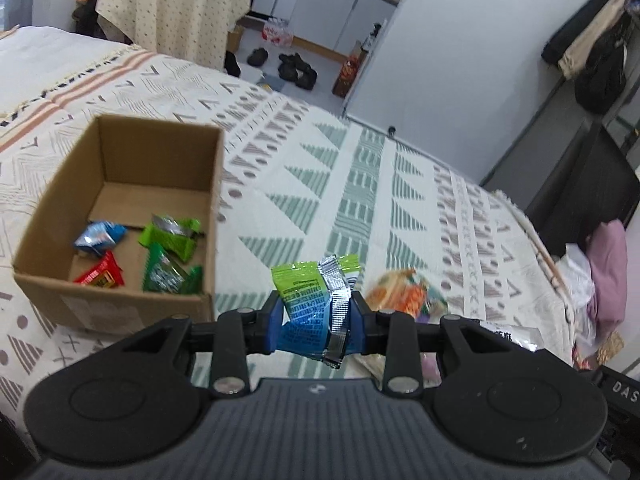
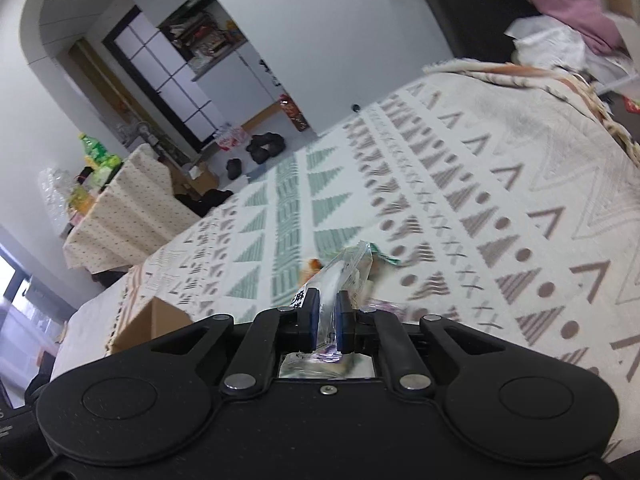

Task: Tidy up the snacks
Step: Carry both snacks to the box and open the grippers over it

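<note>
Already both grippers are loaded. The left gripper clamps a green-and-blue snack packet, its long axis standing up out of the pads, and the cardboard box with four packets inside lies to the left of the fingers, in the frame's left middle. The right gripper pinches a clear wrapper narrowly; its box corner shows lower left, so I judge the left hand nearer.

Orange snack packet near the bedspread's right edge: motion-blurred, print unreadable, lower part hidden behind the left gripper. Clear packet in the right gripper: tail hidden under the gripper body, label cut off. Cardboard box: only one corner visible in the right wrist view.
</note>
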Action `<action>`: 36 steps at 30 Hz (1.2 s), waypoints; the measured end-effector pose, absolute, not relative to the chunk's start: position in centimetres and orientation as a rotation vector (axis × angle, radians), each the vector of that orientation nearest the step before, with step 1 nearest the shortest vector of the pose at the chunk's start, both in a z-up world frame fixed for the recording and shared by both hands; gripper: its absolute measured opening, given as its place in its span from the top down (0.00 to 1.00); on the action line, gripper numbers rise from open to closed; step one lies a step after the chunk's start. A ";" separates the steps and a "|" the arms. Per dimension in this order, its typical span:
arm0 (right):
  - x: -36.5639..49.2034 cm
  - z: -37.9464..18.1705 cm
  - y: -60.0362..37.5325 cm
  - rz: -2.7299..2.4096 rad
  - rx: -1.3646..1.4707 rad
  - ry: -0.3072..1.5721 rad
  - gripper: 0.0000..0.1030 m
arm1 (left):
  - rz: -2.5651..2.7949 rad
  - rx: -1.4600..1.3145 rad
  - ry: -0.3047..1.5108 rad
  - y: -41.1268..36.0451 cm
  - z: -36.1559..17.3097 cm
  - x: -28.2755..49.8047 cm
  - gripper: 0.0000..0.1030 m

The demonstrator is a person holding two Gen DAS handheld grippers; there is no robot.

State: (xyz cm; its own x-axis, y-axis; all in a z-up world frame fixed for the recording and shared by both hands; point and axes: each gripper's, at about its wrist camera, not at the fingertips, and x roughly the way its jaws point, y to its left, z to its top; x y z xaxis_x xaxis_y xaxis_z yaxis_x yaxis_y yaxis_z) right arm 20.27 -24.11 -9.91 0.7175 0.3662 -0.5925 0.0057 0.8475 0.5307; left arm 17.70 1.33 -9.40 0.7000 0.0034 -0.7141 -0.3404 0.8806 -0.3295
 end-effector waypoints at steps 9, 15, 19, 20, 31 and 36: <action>20.2 -7.4 -19.6 0.302 0.513 0.723 0.92 | 0.250 -0.519 0.710 5.2 -7.5 16.9 0.68; 20.4 -6.4 -16.4 0.355 0.497 0.720 0.92 | 0.283 -0.567 0.685 7.8 -6.9 16.4 0.68; 20.5 -5.9 -14.2 0.387 0.481 0.720 0.92 | 0.300 -0.595 0.681 9.3 -6.8 16.2 0.68; 20.5 -5.8 -13.7 0.395 0.476 0.721 0.92 | 0.306 -0.598 0.684 9.6 -6.8 16.2 0.68; 20.7 -5.8 -9.0 0.452 0.459 0.744 0.92 | 0.345 -0.677 0.681 13.3 -7.3 15.5 0.68; 20.6 -5.9 -6.7 0.482 0.434 0.756 0.92 | 0.381 -0.718 0.677 15.2 -7.6 15.1 0.68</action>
State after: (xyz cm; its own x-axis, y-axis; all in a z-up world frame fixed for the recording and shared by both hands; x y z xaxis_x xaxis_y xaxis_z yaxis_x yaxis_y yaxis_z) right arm 20.63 -6.72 -5.89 0.6303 0.5573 -0.5406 -0.2554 0.8063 0.5334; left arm 15.11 15.15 -7.63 0.7251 0.0923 -0.6825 -0.5353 0.6991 -0.4741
